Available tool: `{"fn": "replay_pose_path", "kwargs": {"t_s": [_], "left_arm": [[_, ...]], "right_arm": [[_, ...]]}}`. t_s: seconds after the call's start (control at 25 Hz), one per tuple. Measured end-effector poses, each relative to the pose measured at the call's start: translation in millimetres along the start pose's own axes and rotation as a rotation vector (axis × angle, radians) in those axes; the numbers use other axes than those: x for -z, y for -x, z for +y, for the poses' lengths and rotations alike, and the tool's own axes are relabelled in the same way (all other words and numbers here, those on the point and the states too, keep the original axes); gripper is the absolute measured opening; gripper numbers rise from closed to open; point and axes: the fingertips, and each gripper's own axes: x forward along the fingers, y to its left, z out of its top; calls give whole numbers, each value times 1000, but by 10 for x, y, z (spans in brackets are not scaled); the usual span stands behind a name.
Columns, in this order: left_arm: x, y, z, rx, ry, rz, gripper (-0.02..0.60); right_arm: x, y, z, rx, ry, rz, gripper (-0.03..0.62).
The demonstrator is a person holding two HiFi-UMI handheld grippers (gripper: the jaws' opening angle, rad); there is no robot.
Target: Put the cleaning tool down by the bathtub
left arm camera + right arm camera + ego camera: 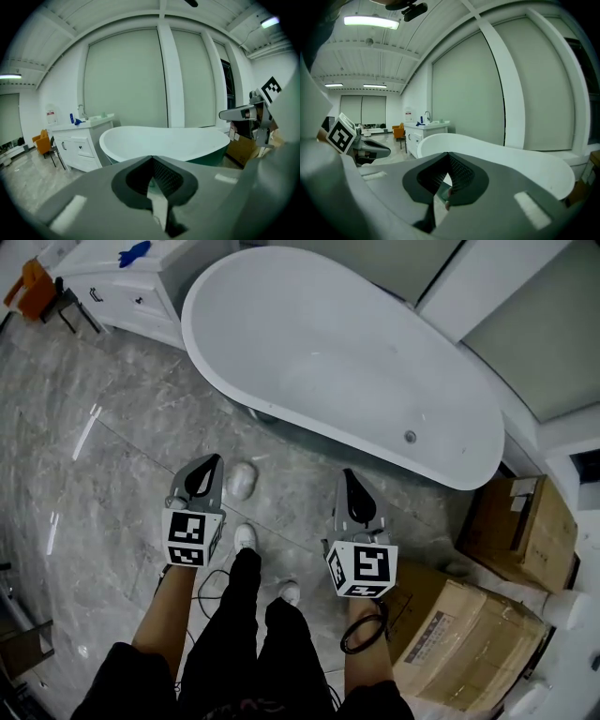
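Note:
The white oval bathtub (281, 310) fills the upper middle of the head view and also shows as the bathtub (164, 140) and the bathtub (506, 154) ahead of each gripper. A small white rounded object (242, 479) lies on the grey marble floor beside the tub's near side; whether it is the cleaning tool I cannot tell. My left gripper (216, 458) hovers just left of it, jaws shut and holding nothing. My right gripper (347, 472) hangs to its right, also shut and holding nothing. In their own views, the left gripper (152, 159) and the right gripper (449, 154) show closed jaws.
A white vanity cabinet (131, 292) with a blue item (134, 253) stands at the tub's left end, an orange chair (33, 289) beyond it. Cardboard boxes (469, 634) sit at the right. The person's white shoes (245, 538) stand below the grippers.

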Motion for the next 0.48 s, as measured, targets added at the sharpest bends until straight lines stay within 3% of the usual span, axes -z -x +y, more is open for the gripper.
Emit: {"fn": "replay_pose_path", "kwargs": {"t_s": [0.24,0.48], "left_arm": [[-625,479,-210,14,-34,-71,0],[-927,809,-475,43,-24,-115,0]], "right_arm": [[-576,518,-10,44,-9,-61,21],[-790,922,-114,85,-5,-74,21]]}}
